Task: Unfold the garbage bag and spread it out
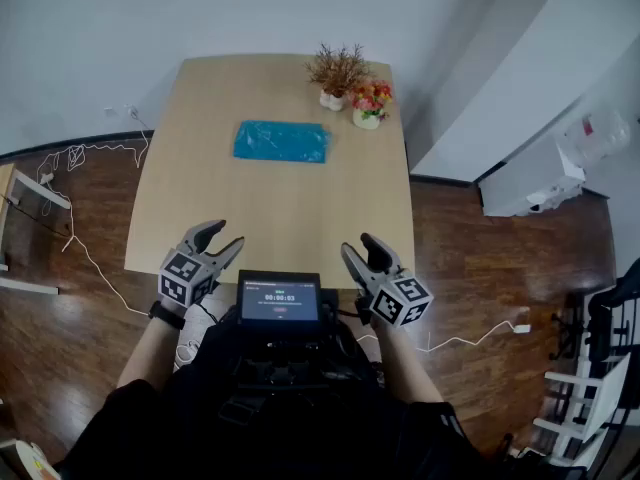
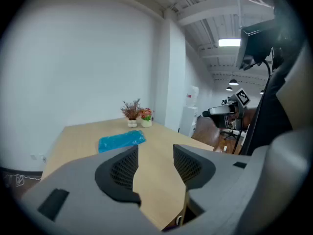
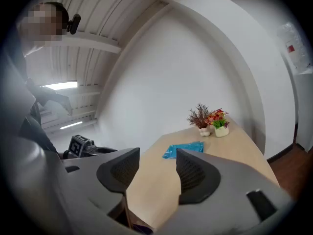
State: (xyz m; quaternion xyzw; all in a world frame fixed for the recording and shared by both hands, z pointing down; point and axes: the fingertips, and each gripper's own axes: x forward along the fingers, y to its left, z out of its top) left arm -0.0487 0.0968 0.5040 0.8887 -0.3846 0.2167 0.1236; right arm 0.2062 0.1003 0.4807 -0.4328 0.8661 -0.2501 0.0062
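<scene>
— So, where do the claws stand?

— Both are empty. The left claw (image 2: 155,151) has its jaws wide apart with only bare wood between them, and the right claw (image 3: 157,153) is the same. They hover side by side over the near edge of the tabletop (image 1: 270,218).

— And the garbage bag (image 1: 282,141)?

— It lies flat as a folded blue packet on the far half of the tabletop, well apart from both claws. Nothing is unfolded yet, so I'd say this is the very start, with the reach not yet made.

— What does the next move call for?

— Probably both claws go forward over the wood, and one pins or pinches a loose edge while the other peels a fold away. From here I can't tell which side the top fold opens on.

— Is there room to spread it?

— Plenty toward the near side and the left. The two small flower pots (image 1: 350,103) stand near the bag's far right corner, so spreading that way is tight. The tabletop's right edge is not far off either, so I'd open the bag toward the person.
</scene>
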